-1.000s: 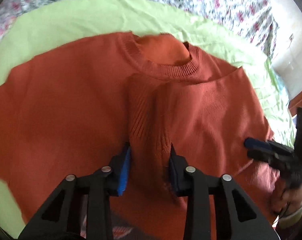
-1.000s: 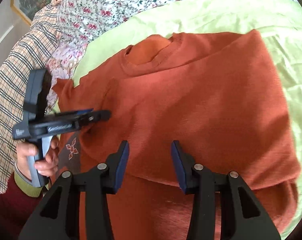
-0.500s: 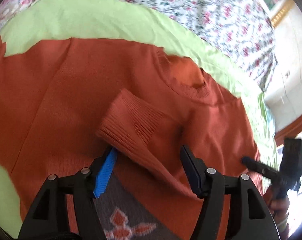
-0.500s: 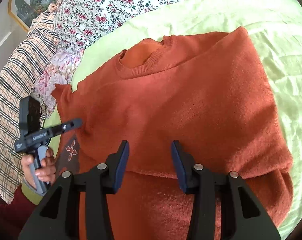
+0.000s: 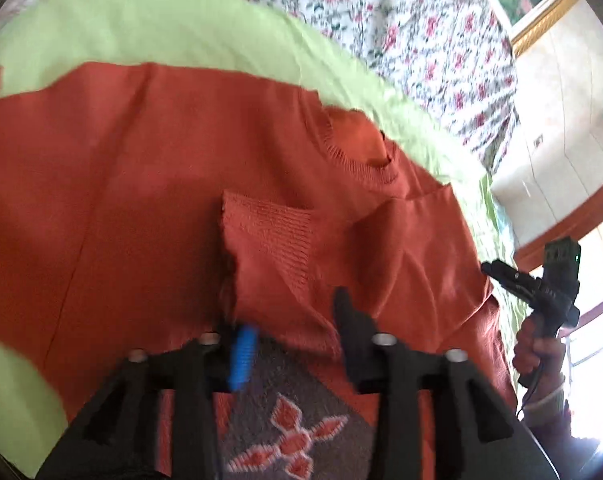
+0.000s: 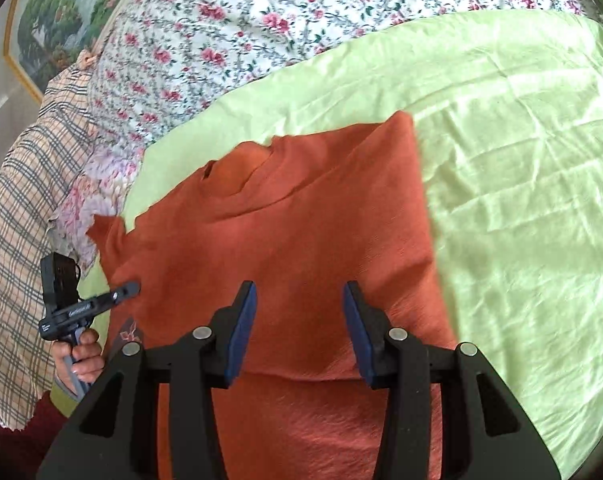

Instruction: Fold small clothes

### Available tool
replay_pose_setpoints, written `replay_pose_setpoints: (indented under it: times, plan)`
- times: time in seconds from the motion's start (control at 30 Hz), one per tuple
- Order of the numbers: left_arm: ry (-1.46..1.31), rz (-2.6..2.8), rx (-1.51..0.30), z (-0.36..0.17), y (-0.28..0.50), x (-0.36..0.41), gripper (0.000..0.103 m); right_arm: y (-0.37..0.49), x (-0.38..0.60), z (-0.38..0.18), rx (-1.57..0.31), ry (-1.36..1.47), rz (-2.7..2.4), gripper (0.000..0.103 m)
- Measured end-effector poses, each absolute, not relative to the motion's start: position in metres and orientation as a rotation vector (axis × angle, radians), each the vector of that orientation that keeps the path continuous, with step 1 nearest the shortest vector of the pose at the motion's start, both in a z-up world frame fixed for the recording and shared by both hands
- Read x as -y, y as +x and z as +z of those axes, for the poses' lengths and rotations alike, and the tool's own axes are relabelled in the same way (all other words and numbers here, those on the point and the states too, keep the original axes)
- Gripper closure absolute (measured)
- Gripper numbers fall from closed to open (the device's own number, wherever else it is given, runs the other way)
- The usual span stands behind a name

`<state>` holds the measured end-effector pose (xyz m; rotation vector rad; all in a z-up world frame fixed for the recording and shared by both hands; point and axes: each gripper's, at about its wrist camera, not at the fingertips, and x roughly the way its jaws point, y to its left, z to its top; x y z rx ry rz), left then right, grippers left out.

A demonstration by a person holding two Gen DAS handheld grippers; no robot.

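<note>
A rust-orange knit sweater (image 5: 141, 184) lies flat on a light green sheet (image 5: 149, 28), neck hole (image 5: 357, 140) away from me. One sleeve is folded across its chest, its ribbed cuff (image 5: 269, 228) lying free just ahead of my left gripper (image 5: 289, 324), which is open and empty above it. A grey panel with an orange flower motif (image 5: 293, 436) shows under that gripper. My right gripper (image 6: 299, 320) is open and empty over the sweater's body (image 6: 301, 240). Each gripper shows in the other's view: the right one (image 5: 497, 272) and the left one (image 6: 129, 290).
A floral quilt (image 6: 261, 32) lies beyond the green sheet (image 6: 521, 160). A plaid cloth (image 6: 13, 208) lies at the left, under a framed picture (image 6: 49, 16). A wall and wooden trim (image 5: 561, 184) stand at the right of the left wrist view.
My left gripper opened and let go of the sleeve, then drew back; the cuff now lies on the chest. My right gripper drew back and lifted, staying open.
</note>
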<state>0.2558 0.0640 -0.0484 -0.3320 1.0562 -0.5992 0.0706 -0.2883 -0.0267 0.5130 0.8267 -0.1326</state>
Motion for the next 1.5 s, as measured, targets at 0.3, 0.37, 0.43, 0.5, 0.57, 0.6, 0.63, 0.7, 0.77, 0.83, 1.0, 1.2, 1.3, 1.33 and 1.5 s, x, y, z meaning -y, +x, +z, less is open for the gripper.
replay_pose_setpoints:
  times: [0.3,0.37,0.43,0.5,0.57,0.6,0.63,0.7,0.77,0.83,1.0,1.2,1.3,1.33,1.5]
  plan:
    - [-0.241,-0.489,-0.897,-0.026,0.256,-0.064,0.098,0.082,0.31,-0.017,-0.818,0.47,-0.254,0.057]
    - [-0.229,-0.421,-0.867,-0.028,0.246,-0.074,0.098,0.083,0.318,-0.016,-0.823,0.453,-0.293,0.052]
    - [-0.248,-0.387,-0.885,-0.034,0.247,-0.083,0.098,0.088,0.328,-0.019,-0.838,0.442,-0.336,0.047]
    - [-0.293,-0.376,-0.901,-0.039,0.247,-0.09,0.098,0.099,0.337,-0.028,-0.874,0.446,-0.362,0.046]
    - [-0.314,-0.367,-0.883,-0.039,0.243,-0.09,0.098,0.109,0.342,-0.039,-0.919,0.447,-0.372,0.046]
    - [-0.312,-0.362,-0.876,-0.039,0.242,-0.089,0.098,0.113,0.343,-0.044,-0.937,0.445,-0.369,0.046]
    - [-0.305,-0.357,-0.876,-0.038,0.243,-0.086,0.098,0.117,0.341,-0.048,-0.947,0.428,-0.363,0.046]
    - [-0.292,-0.353,-0.87,-0.035,0.246,-0.081,0.098,0.122,0.332,-0.048,-0.964,0.378,-0.326,0.09]
    - [-0.29,-0.371,-0.84,-0.026,0.247,-0.077,0.098,0.12,0.332,-0.04,-0.947,0.39,-0.313,0.09]
    - [-0.268,-0.377,-0.801,-0.017,0.249,-0.07,0.098,0.111,0.336,-0.019,-0.874,0.379,-0.339,0.09]
    - [-0.246,-0.349,-0.861,-0.034,0.265,-0.065,0.098,0.105,0.346,-0.027,-0.873,0.407,-0.387,0.09]
    - [-0.24,-0.298,-0.907,-0.044,0.261,-0.074,0.093,0.101,0.335,-0.023,-0.882,0.342,-0.503,0.083]
    - [-0.249,-0.279,-0.915,-0.046,0.259,-0.077,0.092,0.092,0.305,-0.004,-0.793,0.308,-0.464,0.077]
    - [-0.243,-0.273,-0.914,-0.046,0.256,-0.079,0.091,0.092,0.295,-0.005,-0.799,0.307,-0.411,0.075]
    - [-0.221,-0.236,-0.895,-0.039,0.231,-0.098,0.087,0.091,0.29,-0.041,-0.934,0.355,-0.41,0.073]
